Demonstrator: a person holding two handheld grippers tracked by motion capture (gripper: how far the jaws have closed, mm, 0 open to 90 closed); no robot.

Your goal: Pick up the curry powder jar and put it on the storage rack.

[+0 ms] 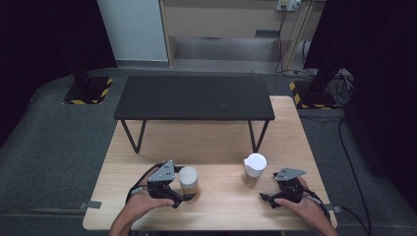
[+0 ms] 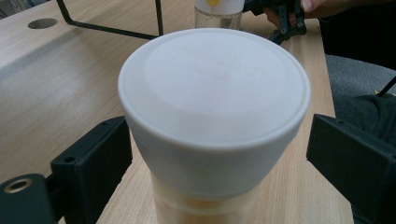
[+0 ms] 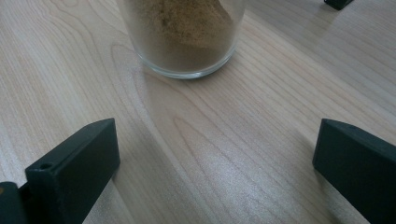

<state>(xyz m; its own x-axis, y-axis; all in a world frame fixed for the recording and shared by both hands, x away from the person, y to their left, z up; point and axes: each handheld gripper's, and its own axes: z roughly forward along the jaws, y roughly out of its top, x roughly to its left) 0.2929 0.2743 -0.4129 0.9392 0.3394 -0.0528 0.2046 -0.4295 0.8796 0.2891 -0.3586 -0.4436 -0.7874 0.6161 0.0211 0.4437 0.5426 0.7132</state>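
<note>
Two jars with white lids stand on the wooden table (image 1: 216, 137). The left jar (image 1: 188, 178) sits between the jaws of my left gripper (image 1: 183, 184). In the left gripper view its white lid (image 2: 212, 93) is close up, with yellowish contents below. The left jaw lies close against the jar, while the right jaw stands apart from it with a gap, so my left gripper (image 2: 215, 156) is open around it. My right gripper (image 1: 269, 191) is open on bare wood, just short of the right jar (image 1: 255, 164). That glass jar (image 3: 187, 37) holds brown powder.
A low black bench (image 1: 194, 97) on thin metal legs stands across the back half of the table. The near table edge runs just under both hands. In the left gripper view the right jar (image 2: 218, 11), the right gripper (image 2: 286, 21) and a cable hole (image 2: 42, 22) lie beyond.
</note>
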